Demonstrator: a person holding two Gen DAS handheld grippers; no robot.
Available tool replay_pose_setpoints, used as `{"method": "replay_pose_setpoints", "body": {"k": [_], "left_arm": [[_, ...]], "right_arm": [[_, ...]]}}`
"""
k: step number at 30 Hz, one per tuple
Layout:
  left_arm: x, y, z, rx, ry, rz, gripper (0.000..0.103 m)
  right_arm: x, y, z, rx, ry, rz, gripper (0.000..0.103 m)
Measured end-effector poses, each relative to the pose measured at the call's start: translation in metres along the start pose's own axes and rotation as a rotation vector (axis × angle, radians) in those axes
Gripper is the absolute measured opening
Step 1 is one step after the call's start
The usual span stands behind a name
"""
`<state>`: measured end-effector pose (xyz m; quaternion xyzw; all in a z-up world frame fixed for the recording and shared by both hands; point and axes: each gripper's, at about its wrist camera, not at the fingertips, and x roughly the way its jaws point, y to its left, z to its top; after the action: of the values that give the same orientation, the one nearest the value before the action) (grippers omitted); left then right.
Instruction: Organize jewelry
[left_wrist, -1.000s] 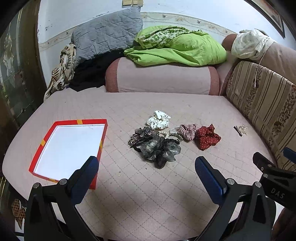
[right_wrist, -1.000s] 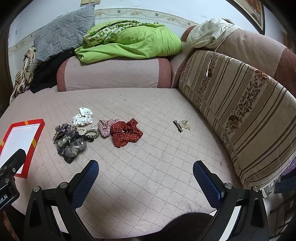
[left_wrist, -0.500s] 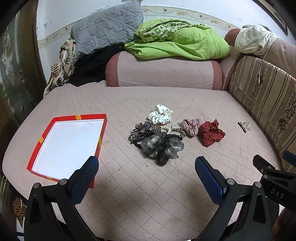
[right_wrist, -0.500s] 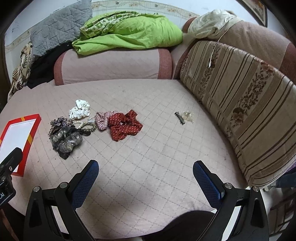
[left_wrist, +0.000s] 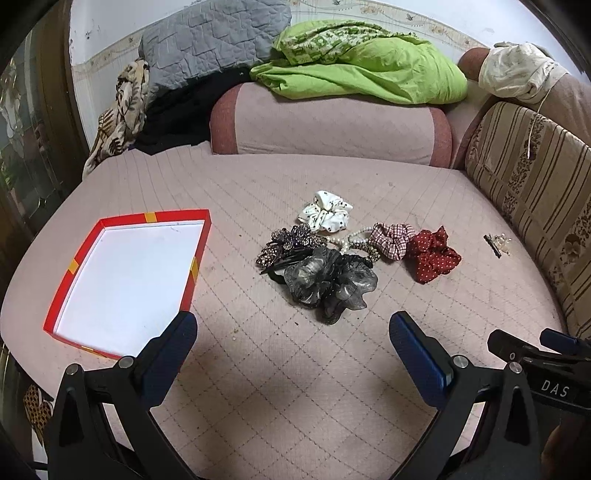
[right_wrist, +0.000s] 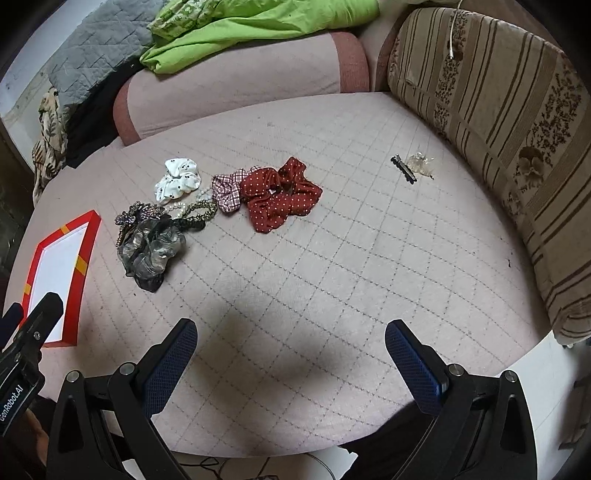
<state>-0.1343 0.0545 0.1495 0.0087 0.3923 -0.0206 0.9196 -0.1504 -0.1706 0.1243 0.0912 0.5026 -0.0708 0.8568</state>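
Left gripper (left_wrist: 291, 332): jaws spread wide, nothing between them, held above the quilted sofa seat (left_wrist: 295, 387) short of the pile. Right gripper (right_wrist: 290, 341): jaws likewise wide apart and empty, above bare seat nearer the striped backrest (right_wrist: 517, 110).

Since a second ago both views have tipped downward and edged forward: the wall and picture frame at top have dropped out of the right view, and the pile sits larger and higher in both. Jaw spread unchanged on both sides. No item on the seat has shifted.

Task things, all on the seat:
- Red box (left_wrist: 201, 254), white inside, lying open at the left, well apart from the pile.
- Grey scrunchie (left_wrist: 328, 280), nearest the left gripper, touching a beaded clip (left_wrist: 286, 242) on its far left side.
- White scrunchie (left_wrist: 327, 216) behind them.
- Pearl strand (left_wrist: 351, 238) and a leopard band (right_wrist: 201, 210) between the grey and the plaid scrunchie (left_wrist: 391, 238).
- Red dotted scrunchie (left_wrist: 432, 256), touching the plaid one.
- Black clip (right_wrist: 404, 170) and a clear clip (right_wrist: 419, 164) just beside each other, well apart from the pile, near the backrest.

Behind: bolster (left_wrist: 332, 122) with a green blanket (left_wrist: 369, 66) on top, grey pillow (left_wrist: 210, 40) at its left.
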Motion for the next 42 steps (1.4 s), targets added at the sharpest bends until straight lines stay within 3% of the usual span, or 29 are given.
{"method": "replay_pose_setpoints", "body": {"k": [8,13,16,20,24,31,35,39,40,41,42], "left_arm": [[0.032,0.016,0.006,-0.031,0.048,0.028,0.103],[0.058,0.042,0.012,-0.065,0.075,0.086,0.103],[0.076,0.055,0.015,-0.077,0.105,0.089,0.103],[0.099,0.062,0.021,-0.08,0.145,0.016,0.1],[0.12,0.067,0.039,-0.099,0.143,-0.035,0.099],[0.168,0.073,0.073,-0.132,0.169,-0.174,0.099],[0.202,0.07,0.082,-0.149,0.235,-0.285,0.099],[0.224,0.067,0.082,-0.169,0.288,-0.338,0.099],[0.226,0.066,0.082,-0.174,0.296,-0.354,0.096],[0.228,0.064,0.082,-0.169,0.306,-0.364,0.083],[0.23,0.062,0.082,-0.158,0.319,-0.37,0.062]], "right_arm": [[0.02,0.001,0.007,-0.017,0.015,0.011,0.103],[0.028,0.001,0.016,-0.078,-0.097,-0.055,0.103],[0.04,-0.006,0.027,-0.086,-0.095,-0.038,0.103],[0.065,-0.015,0.044,-0.075,-0.052,-0.013,0.102],[0.09,-0.019,0.064,-0.084,-0.033,-0.013,0.092],[0.111,-0.025,0.09,-0.07,-0.099,0.045,0.088],[0.12,-0.024,0.099,-0.056,-0.119,0.092,0.088],[0.134,-0.024,0.104,-0.038,-0.115,0.122,0.088],[0.137,-0.024,0.105,-0.033,-0.111,0.126,0.088],[0.142,-0.026,0.106,-0.023,-0.109,0.132,0.088],[0.144,-0.027,0.106,-0.016,-0.107,0.138,0.087]]}}
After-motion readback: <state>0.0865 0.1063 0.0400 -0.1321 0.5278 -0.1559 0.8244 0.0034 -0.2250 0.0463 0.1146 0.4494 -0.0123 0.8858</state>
